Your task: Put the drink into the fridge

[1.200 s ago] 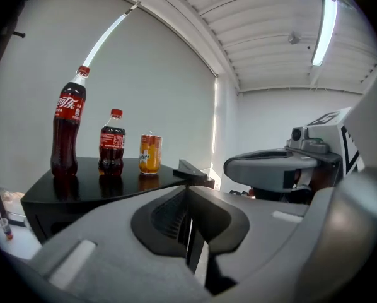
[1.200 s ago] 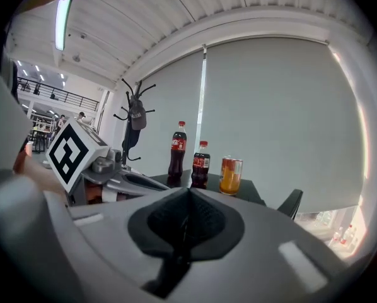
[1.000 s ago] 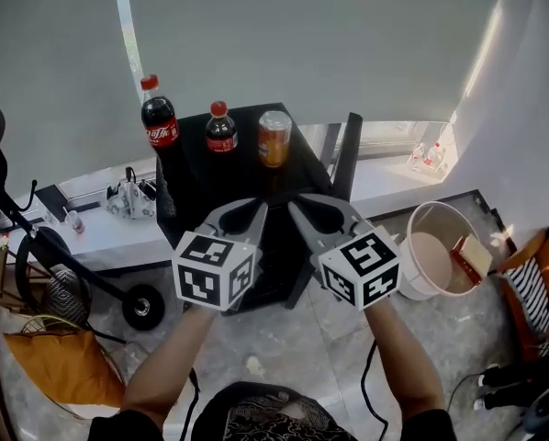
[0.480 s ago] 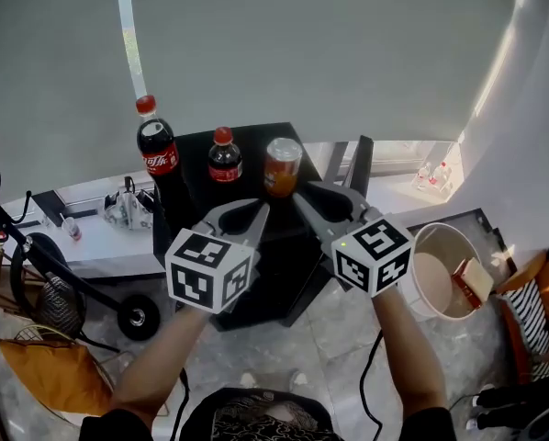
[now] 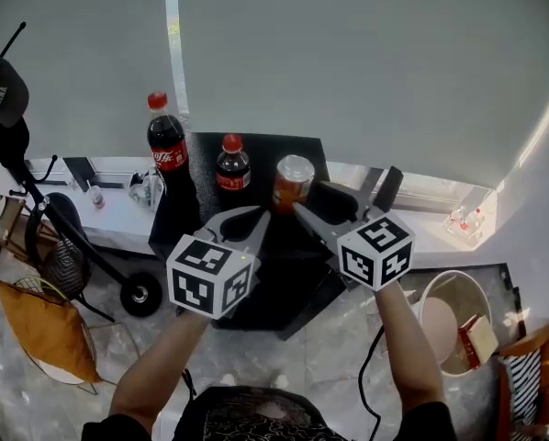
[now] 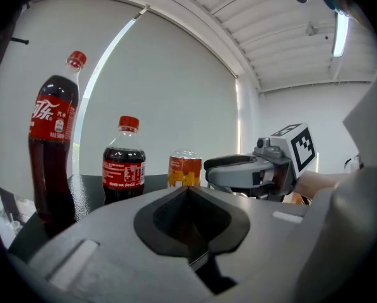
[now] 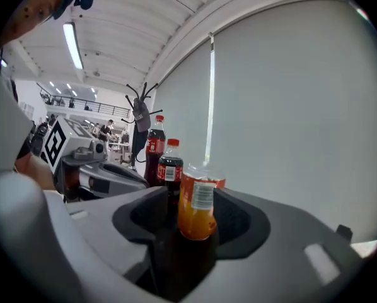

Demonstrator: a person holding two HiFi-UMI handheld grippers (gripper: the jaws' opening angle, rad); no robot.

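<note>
Right gripper [image 5: 309, 197], half open and opening, holds nothing; slide it around the can [image 5: 293, 184] at 12 o'clock, then squeeze softly.

Lost most of the black desk [image 5: 261, 150] in the head view behind the marker cubes and bodies of the left tongs [image 5: 254, 215] and right tongs [image 5: 311, 200]. Saw only the upper part of the orange can [image 5: 293, 180] there. Caught the right tongs with jaws opening and the can in line with the gap, yet could not tell whether it stood between the pads or just past the tips. Found the small cola bottle [image 7: 170, 169] half covered by the can in the right gripper view, and the tall cola bottle [image 7: 153, 145] masked further behind. Could not read the can's label. Lost the lower ends of all three drinks behind the left tongs' body in the left gripper view. Made out distant figures [image 7: 106, 131] only as specks.
</note>
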